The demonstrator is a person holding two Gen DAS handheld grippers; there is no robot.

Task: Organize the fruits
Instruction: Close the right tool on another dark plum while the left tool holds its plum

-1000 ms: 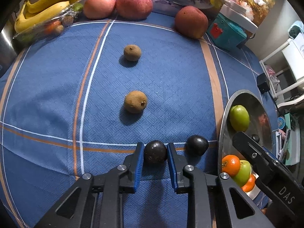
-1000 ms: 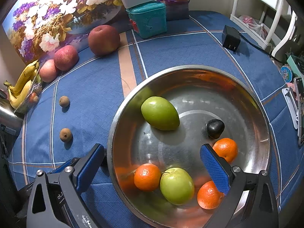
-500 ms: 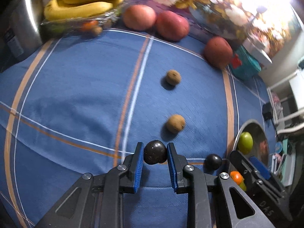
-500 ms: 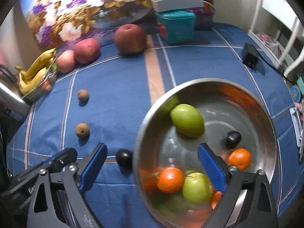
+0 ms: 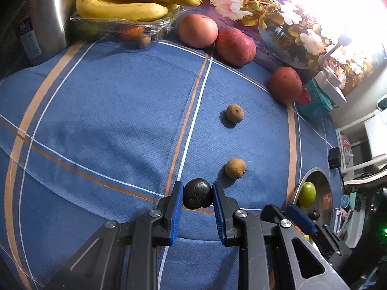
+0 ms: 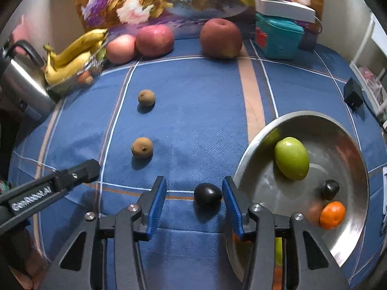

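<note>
My left gripper [image 5: 195, 197] is shut on a dark plum [image 5: 197, 193] and holds it above the blue cloth. My right gripper [image 6: 193, 200] is open around a second dark plum [image 6: 207, 194] that lies on the cloth, just left of the steel bowl [image 6: 251, 149]. The bowl holds a green fruit [image 6: 292, 158], a dark plum [image 6: 330, 189] and an orange [image 6: 332, 215]. Two brown kiwis [image 6: 142, 147] [image 6: 146, 97] lie on the cloth to the left. The left gripper's arm [image 6: 48, 188] shows at the left of the right wrist view.
Three red apples [image 6: 154, 39] [image 6: 221, 38] [image 6: 120, 48] line the back edge. Bananas on a clear tray [image 6: 72, 55] and a steel kettle [image 6: 21, 82] stand at back left. A teal box [image 6: 278, 36] and a black adapter [image 6: 353, 96] are at back right.
My left gripper has lifted the plum and swung left and up. My right gripper has moved left out of the bowl and now straddles the second plum on the cloth.
</note>
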